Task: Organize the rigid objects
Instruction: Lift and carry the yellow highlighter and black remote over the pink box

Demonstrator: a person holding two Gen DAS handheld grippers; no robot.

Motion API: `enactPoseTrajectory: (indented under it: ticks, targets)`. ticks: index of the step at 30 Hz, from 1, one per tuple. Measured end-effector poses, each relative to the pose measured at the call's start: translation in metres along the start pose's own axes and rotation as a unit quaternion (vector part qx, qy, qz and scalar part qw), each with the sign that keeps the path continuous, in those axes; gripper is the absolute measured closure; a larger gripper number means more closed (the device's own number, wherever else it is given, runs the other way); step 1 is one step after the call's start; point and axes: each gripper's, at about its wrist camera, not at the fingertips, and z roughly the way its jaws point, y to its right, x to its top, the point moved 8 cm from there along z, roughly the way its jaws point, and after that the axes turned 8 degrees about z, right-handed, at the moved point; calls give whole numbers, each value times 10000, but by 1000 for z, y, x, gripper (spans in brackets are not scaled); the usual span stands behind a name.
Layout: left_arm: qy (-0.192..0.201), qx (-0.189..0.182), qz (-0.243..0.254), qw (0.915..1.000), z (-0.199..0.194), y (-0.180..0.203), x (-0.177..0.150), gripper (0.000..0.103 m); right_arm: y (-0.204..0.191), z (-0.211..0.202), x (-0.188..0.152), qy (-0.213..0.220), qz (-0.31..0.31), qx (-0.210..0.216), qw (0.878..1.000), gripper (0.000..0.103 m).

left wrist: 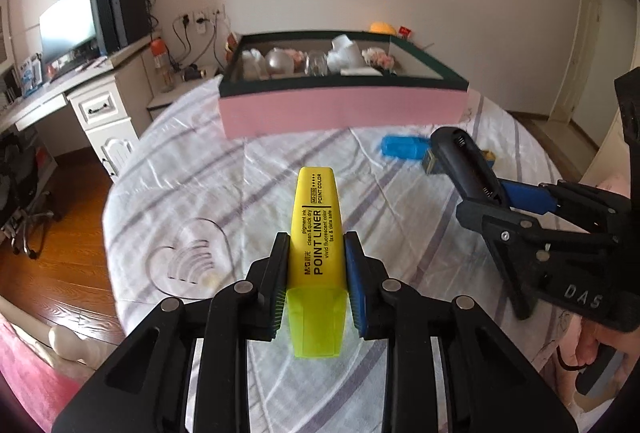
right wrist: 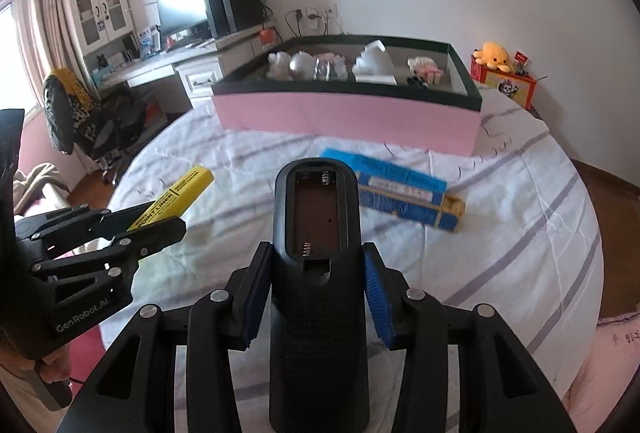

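Note:
My left gripper is shut on a yellow highlighter marked POINT LINER, held above the striped bedsheet with its far end pointing at the box. From the right wrist view the same highlighter and left gripper show at the left. My right gripper is shut on a black remote whose battery bay lies bare with no cover. That remote and right gripper appear at the right of the left wrist view. A pink box with a dark rim stands ahead on the bed.
The box holds several white and glass items. A blue carton lies on the sheet before the box. A desk with a monitor stands at left, an office chair by it. An orange plush toy sits on a red box at right.

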Motion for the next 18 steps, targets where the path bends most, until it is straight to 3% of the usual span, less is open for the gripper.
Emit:
enactPoseTrajectory:
  ticks: [18]
  targets:
    - [450,137,101,9988,-34,-3,29,76,-9,-24,38,387,153,480,9980,58]
